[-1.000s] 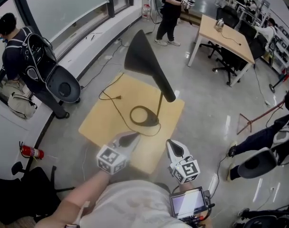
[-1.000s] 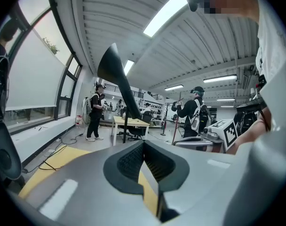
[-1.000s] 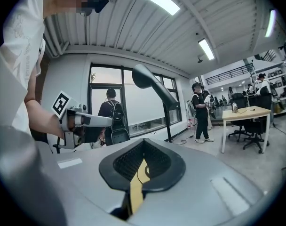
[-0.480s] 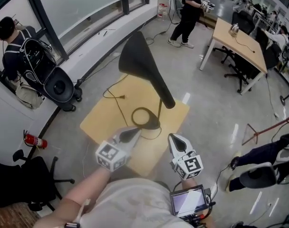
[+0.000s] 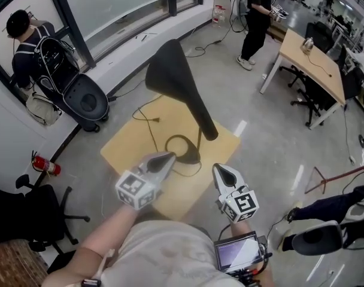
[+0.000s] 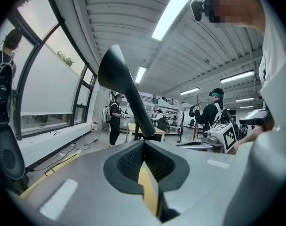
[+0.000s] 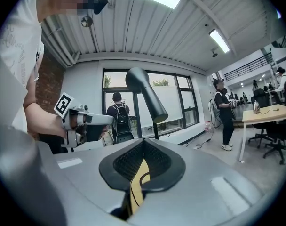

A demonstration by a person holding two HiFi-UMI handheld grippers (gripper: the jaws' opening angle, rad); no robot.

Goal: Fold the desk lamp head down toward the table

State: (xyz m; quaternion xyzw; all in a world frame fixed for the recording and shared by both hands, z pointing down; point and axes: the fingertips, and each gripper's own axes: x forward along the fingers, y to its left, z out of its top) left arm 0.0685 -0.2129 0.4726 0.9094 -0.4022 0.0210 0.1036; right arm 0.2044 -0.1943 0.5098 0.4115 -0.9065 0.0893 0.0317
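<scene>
I hold the left gripper [image 5: 165,158] and right gripper [image 5: 221,171] shut and empty, short of the raised lamp head [image 5: 175,82], apparently staging to press it toward the table [image 5: 127,149].

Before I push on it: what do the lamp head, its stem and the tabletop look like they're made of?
Lamp head: matte black cone with no glare under the ceiling lights; painted metal or plastic, I can't tell which. Stem: thin brass-coloured rod, likely metal. Tabletop: pale yellowish, smooth and even, probably wood laminate or plywood.
</scene>
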